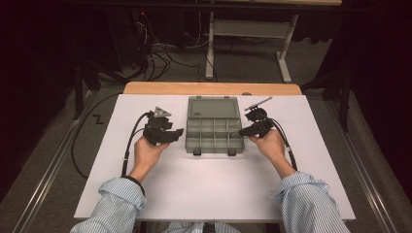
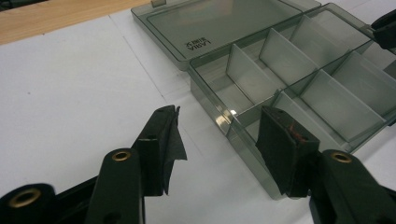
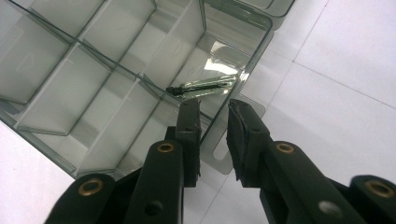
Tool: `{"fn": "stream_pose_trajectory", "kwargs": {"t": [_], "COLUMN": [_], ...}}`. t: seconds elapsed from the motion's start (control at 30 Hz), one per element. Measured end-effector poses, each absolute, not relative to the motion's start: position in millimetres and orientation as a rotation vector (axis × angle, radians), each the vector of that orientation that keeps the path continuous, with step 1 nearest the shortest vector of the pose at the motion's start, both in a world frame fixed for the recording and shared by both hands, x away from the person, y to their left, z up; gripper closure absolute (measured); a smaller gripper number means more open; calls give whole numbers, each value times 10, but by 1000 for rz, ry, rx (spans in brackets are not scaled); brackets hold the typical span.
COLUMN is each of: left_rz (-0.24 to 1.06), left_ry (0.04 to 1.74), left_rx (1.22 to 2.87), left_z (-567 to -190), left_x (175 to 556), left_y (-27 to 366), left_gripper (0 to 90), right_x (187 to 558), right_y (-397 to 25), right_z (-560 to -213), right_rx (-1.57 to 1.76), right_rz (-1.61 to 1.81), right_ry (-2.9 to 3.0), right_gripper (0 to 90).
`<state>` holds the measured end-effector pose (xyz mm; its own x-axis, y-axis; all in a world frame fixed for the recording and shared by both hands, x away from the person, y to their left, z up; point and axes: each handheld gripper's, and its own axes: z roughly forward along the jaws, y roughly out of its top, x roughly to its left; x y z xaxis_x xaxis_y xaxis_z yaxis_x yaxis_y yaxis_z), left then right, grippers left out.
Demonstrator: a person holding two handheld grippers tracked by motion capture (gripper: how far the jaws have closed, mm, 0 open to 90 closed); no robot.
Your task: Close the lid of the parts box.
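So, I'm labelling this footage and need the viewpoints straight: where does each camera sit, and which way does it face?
High view: above the person's side, looking forward and down on the table; forearms, hands, left gripper and right gripper flank the open organizer box.
Left gripper view: rides the left gripper, facing the box's corner and lid; open jaws show.
Right gripper view: rides the right gripper, facing a compartment holding a small clear-handled tool.
All share the box.

The organiser box (image 3: 116, 74) runs past the right gripper view's top and left edges.
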<state>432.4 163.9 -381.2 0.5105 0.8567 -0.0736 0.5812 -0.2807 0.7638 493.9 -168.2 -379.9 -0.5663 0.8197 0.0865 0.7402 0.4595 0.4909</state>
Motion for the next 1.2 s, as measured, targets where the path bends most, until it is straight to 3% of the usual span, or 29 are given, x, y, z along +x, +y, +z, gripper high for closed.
{"fn": "stream_pose_trajectory", "kwargs": {"t": [1.2], "left_rz": [335], "left_ry": [1230], "left_rx": [2073], "left_z": [-3741], "left_x": [4906], "left_y": [1367], "left_gripper": [504], "right_x": [4936], "right_y": [-1690], "right_z": [-3805], "right_rx": [1365], "right_rz": [743], "right_ry": [2540], "right_gripper": [770]}}
